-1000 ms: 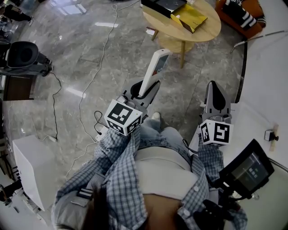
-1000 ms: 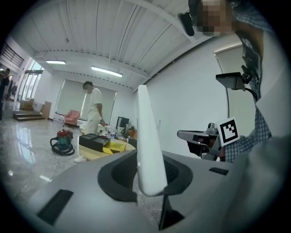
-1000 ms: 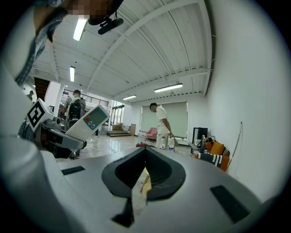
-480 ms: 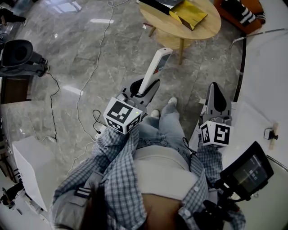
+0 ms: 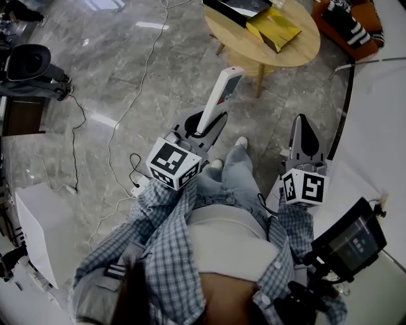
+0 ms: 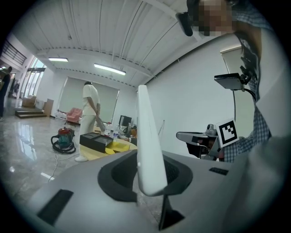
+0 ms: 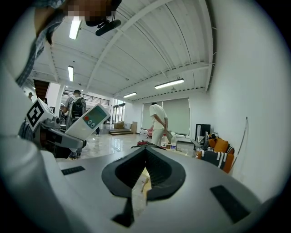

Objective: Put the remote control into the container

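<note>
No words, brands or numbers can be read, not even on the remote control [image 7: 88,120].

Polished grey marble floor [image 5: 127,63] runs across this big, bright hall, and it mirrors the lights overhead. Thin white cables [image 5: 141,76] trail loosely over it. A round wooden surface [image 5: 304,54] stands on splayed legs, with an orange seat [image 5: 365,13] and its striped cushion [image 5: 352,25] just beyond its far edge. A person in white [image 6: 90,118] stands bent beside the surface, and a red vacuum cleaner [image 6: 63,139] sits on the floor nearby. The ceiling [image 6: 91,36] is white and ribbed, hung with strip lights [image 6: 109,68]. One plain white wall [image 6: 191,100] rises alongside. Pale blinds [image 7: 176,116] cover the end window, and tall windows [image 6: 34,79] let in daylight above low steps [image 6: 25,112]. A white box [image 5: 41,232] rests on the floor.
</note>
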The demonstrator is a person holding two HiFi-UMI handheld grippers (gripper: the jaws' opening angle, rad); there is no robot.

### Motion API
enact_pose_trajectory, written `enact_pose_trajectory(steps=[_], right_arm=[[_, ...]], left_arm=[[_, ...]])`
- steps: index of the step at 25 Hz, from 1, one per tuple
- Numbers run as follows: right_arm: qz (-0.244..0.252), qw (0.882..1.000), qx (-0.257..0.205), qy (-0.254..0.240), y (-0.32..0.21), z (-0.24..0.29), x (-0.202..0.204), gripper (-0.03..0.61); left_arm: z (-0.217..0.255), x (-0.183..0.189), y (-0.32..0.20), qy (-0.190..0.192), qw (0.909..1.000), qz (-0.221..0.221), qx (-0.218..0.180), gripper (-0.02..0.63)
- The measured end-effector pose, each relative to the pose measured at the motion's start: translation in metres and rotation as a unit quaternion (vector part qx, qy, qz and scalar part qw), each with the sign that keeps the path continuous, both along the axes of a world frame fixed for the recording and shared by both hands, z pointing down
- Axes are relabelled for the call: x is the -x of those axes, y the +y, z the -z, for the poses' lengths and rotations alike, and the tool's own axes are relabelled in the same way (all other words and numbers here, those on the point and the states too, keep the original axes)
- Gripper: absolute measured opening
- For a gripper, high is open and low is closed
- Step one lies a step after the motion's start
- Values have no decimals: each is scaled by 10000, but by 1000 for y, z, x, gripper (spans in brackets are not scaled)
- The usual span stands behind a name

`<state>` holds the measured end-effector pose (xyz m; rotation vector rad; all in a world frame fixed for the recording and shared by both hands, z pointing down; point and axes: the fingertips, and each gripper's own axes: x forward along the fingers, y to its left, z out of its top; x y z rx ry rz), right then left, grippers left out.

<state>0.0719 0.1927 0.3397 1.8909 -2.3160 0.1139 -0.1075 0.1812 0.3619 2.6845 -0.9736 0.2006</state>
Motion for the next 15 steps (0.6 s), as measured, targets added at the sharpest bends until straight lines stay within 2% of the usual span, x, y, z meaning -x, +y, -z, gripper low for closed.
enact_pose_trajectory(steps=[7, 15], right_arm=[[227, 9997, -15, 27, -27, 5, 1, 5], [406, 9992, -17, -18, -81, 9, -57, 5]], left_arm=[[4, -8, -23, 31, 9999, 116, 21, 92], [10, -61, -71, -59, 9994, 345, -3, 92]])
